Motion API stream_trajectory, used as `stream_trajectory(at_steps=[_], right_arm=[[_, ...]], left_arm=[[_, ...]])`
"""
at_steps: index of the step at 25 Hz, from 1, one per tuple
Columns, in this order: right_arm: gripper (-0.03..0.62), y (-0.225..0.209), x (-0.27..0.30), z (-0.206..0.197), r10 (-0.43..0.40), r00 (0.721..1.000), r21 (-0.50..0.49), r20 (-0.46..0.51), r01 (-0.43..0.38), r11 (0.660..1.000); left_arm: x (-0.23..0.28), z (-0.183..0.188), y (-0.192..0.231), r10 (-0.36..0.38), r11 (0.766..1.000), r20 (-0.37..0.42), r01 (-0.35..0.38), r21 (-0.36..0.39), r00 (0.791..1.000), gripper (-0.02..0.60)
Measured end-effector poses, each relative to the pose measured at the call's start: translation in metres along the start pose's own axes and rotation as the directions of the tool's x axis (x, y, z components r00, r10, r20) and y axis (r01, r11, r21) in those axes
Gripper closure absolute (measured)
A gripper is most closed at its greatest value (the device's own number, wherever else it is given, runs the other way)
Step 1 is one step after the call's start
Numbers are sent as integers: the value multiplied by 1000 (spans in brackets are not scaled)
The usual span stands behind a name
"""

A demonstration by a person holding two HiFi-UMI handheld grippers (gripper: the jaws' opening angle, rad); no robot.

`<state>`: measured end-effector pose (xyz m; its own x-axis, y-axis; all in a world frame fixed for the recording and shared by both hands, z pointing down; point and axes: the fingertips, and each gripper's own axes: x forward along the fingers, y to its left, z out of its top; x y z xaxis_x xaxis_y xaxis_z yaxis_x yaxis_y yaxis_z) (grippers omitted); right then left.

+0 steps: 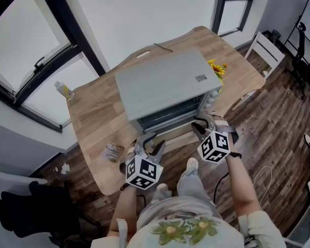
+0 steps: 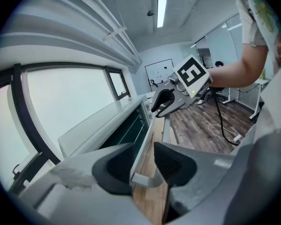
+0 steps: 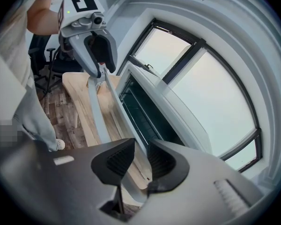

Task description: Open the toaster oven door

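The toaster oven [image 1: 160,84] is sitting in the middle of the wooden table [image 1: 93,115], with its glass door facing the person and appearing slightly ajar at the top. In front of the oven, the left gripper [image 1: 151,144] is clamping one end of the door handle [image 3: 96,116], and the right gripper [image 1: 202,123] is pinching the other end between narrowly set jaws. The main risk is uneven pulling: with one gripper leading, the bar could be twisting out of the smooth pads and the door springing back. A pull going outward rather than downward could also be dragging the whole oven toward the table edge
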<state>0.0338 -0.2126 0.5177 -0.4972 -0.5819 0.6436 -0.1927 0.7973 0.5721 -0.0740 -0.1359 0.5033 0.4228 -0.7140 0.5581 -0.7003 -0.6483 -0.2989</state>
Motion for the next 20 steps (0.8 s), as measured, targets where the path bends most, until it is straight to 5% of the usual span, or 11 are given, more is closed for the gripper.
stream_trajectory(at_steps=[20], right_arm=[[505, 17, -8, -9, 2, 1000, 20, 1, -2, 1000]], left_arm=[[23, -23, -9, -18, 996, -119, 28, 79, 993, 446]])
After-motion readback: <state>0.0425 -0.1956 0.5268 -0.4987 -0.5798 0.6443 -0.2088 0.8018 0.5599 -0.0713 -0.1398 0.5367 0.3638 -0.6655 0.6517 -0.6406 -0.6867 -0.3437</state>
